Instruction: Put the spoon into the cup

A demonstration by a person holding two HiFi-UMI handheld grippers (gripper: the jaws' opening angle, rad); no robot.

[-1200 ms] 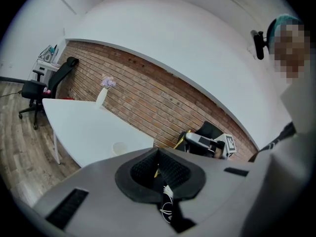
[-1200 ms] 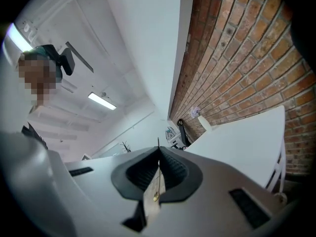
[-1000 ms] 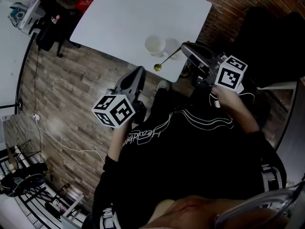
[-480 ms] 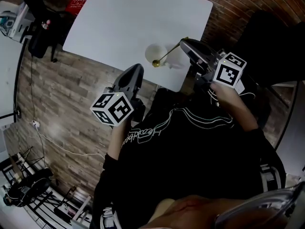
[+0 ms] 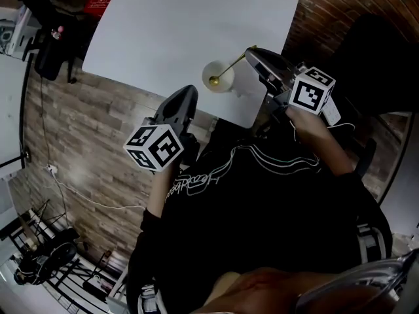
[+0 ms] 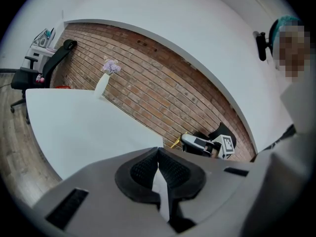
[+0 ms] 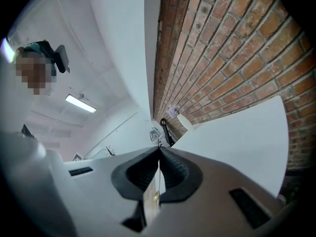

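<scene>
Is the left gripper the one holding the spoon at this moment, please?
No, the spoon is pinched by its handle in the tongs of the right gripper, while the left gripper is shut on nothing.

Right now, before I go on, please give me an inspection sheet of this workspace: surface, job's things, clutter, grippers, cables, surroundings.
Surface: white table.
Job's things: cup near the table's near edge; gold spoon slanting, bowl end at the cup's rim; whether it is inside, cannot tell.
Clutter: white vase with flowers at the far edge.
Grippers: right gripper shut on the spoon's handle; left gripper shut, nothing in it, held off the table's near edge.
Cables: white cable on the floor.
Surroundings: brick wall, wood floor, black chair.
</scene>
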